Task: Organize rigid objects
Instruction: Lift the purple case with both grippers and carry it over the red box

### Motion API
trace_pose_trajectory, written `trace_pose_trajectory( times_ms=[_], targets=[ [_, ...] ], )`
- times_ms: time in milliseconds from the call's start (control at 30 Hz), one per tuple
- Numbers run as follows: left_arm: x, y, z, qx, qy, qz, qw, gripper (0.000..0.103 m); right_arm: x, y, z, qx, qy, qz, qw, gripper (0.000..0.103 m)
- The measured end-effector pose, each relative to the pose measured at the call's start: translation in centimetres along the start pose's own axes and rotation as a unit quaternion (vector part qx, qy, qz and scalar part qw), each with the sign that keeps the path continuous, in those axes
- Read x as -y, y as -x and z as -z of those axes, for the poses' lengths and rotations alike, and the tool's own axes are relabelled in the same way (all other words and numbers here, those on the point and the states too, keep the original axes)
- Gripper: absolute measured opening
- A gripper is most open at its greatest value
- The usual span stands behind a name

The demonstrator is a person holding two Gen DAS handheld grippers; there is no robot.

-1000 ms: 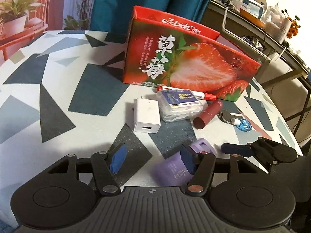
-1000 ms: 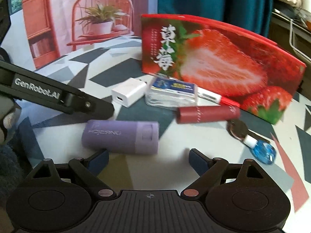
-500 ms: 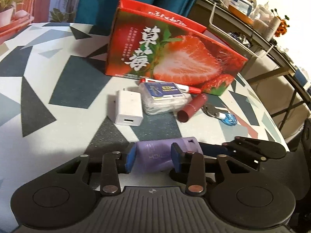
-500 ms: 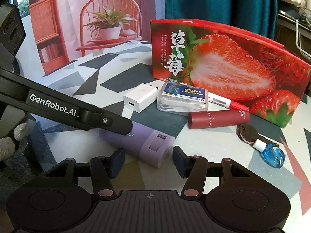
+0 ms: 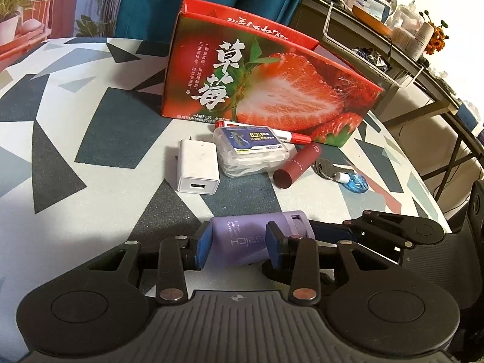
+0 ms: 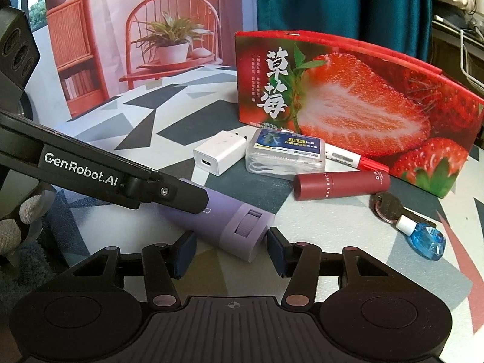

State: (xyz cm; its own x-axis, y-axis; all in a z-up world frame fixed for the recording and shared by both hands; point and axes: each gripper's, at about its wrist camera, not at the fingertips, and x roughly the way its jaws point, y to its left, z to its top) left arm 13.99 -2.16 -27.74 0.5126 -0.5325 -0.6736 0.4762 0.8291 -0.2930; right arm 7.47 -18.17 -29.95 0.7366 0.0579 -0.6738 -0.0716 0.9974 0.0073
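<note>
Charger [image 5: 198,168] left of floss case [image 5: 252,151], before box [image 5: 266,87].

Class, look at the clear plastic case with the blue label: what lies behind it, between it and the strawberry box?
A red-capped marker lies behind the clear case, along the foot of the strawberry box. Only its two ends show in the left wrist view; the case covers its middle.

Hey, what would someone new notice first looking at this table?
The big red strawberry box at the back of the patterned table. In front lie small items, and nearest, a purple cylinder gripped by the left gripper, with the right gripper at its other end.
</note>
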Motion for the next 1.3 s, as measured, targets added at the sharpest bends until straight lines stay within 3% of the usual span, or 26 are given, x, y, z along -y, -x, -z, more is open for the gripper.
trace_pose_trajectory(
  times_ms=[133,233,333,633,967,1167,1300],
  targets=[
    [0.2,0.1,-0.1,-0.004,-0.004,-0.006,1.0,0.041,-0.1,0.0,-0.1,-0.001,0.0,0.002,1.0,0.048],
    [1.6,0.5,-0.5,0.009,-0.043,-0.018,0.9989,0.041,0.0,0.3,-0.2,0.001,-0.006,0.009,1.0,0.047],
    [1.6,1.0,-1.4,0.026,-0.03,-0.001,0.9992,0.041,0.9,1.1,-0.8,0.018,-0.031,0.02,0.999,0.041],
    [3.2,2.2,-3.5,0.053,-0.042,0.008,0.9977,0.04,1.6,3.5,-2.4,0.062,-0.035,0.037,0.997,0.041],
    [6.2,2.6,-8.7,0.099,-0.057,0.04,0.9927,0.04,5.1,6.3,-6.5,0.121,-0.053,0.075,0.988,0.041],
    [8.0,0.3,-14.0,0.121,-0.062,0.053,0.9893,0.039,9.2,6.8,-11.8,0.155,-0.057,0.107,0.98,0.04],
    [8.2,-2.1,-17.5,0.111,-0.037,0.061,0.9913,0.038,11.7,5.6,-14.2,0.163,-0.047,0.121,0.978,0.04]
  ],
)
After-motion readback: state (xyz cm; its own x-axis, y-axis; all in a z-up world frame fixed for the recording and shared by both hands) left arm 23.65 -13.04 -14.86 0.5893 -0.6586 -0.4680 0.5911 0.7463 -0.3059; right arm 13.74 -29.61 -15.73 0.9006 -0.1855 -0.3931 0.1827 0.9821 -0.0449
